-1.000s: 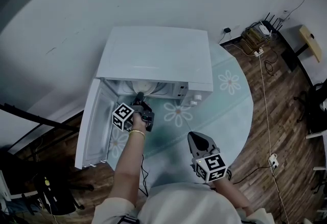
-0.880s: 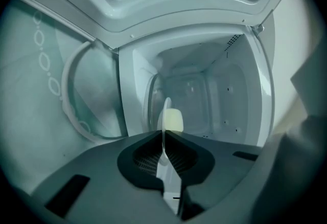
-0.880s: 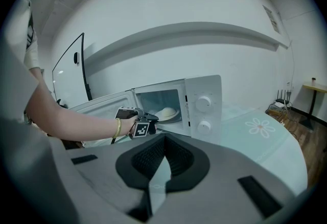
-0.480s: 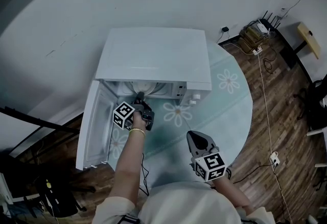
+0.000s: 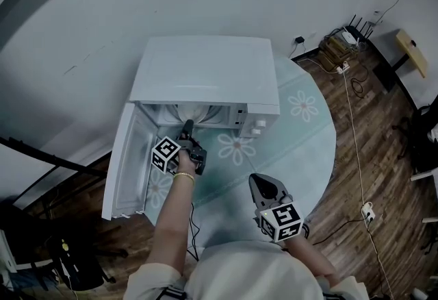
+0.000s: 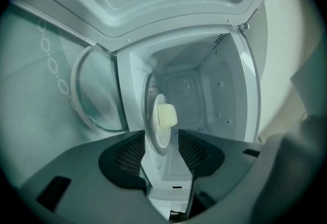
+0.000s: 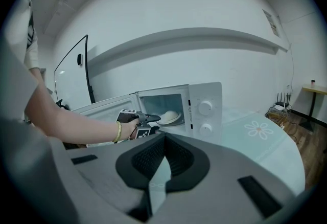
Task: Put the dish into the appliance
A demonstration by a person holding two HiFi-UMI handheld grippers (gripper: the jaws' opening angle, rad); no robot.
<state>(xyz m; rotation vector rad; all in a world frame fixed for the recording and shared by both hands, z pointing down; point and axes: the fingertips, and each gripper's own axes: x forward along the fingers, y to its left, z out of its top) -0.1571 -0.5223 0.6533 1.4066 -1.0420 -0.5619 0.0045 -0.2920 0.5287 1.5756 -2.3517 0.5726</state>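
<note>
A white microwave (image 5: 205, 69) stands on the table with its door (image 5: 126, 161) swung open to the left. Inside lies a pale dish (image 6: 156, 126) with a cream lump (image 6: 167, 114) on it, also seen in the right gripper view as the dish (image 7: 170, 115) in the cavity. My left gripper (image 6: 162, 141) reaches into the oven's mouth (image 5: 186, 129). Its jaws are opening, with the dish's rim between them and the pads off it. My right gripper (image 5: 259, 182) hangs back over the table's near edge, shut and empty (image 7: 163, 140).
The round table (image 5: 301, 148) has a teal cloth with flower prints. The microwave's two knobs (image 7: 205, 118) sit right of the cavity. A white wall is close behind. Wooden floor with cables (image 5: 356, 93) lies to the right.
The left gripper stays at the oven's mouth and the right one near the table's edge. The head view has shifted very slightly; no other movement shows.
</note>
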